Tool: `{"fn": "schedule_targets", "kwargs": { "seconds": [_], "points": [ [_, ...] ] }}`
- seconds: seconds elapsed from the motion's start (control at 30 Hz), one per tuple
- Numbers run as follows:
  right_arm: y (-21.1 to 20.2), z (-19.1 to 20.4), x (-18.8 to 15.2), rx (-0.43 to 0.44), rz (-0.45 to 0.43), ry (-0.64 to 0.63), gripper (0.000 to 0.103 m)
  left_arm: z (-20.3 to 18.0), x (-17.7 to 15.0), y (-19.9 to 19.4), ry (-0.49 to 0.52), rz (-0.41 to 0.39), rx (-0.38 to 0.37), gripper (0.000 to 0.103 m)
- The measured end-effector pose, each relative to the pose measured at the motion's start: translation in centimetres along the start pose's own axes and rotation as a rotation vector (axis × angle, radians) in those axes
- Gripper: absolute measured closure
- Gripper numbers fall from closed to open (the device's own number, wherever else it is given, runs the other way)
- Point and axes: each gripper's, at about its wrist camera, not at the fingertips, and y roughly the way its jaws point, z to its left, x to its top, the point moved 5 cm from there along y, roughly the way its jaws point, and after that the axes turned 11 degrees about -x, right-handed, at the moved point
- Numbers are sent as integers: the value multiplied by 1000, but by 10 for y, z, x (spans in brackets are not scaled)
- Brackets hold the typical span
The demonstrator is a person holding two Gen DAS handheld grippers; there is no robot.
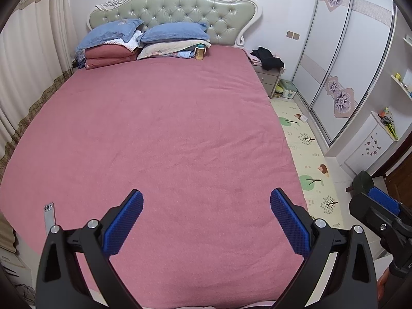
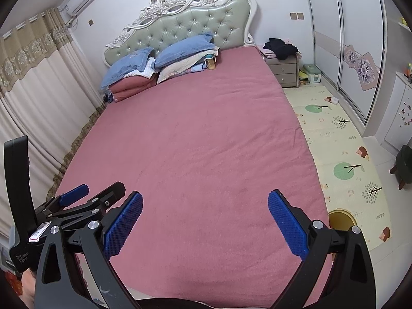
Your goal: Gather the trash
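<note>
Both hand-held grippers wide and empty over the foot of the bed.

Left hand-held gripper and right hand-held gripper hang side by side above the pink bedspread, blue pads spread far apart, nothing between them. Trash candidate: small white scrap on the play mat beside the wardrobe, well apart from both grippers. Yellow bin on the mat just beside the bed's right edge, near the right gripper. Phone lies at the bed's left edge. Baby bottle upright beside the pillows.
</note>
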Motion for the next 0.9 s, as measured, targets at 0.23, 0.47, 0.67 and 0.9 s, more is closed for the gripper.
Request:
{"fn": "schedule_targets", "kwargs": {
  "seconds": [0.23, 0.47, 0.67, 0.9],
  "points": [
    [3, -1, 1, -4, 4, 13, 9, 4, 1, 4, -4, 4, 1, 4],
    [6, -4, -3, -4, 14, 31, 9, 6, 1, 9, -20, 10, 5, 4],
    [8, -3, -3, -7, 19, 31, 9, 8, 3, 15, -28, 23, 2, 4],
    [9, -3, -2, -8, 26, 31, 9, 9, 6, 16, -29, 14, -15, 4]
  ]
}}
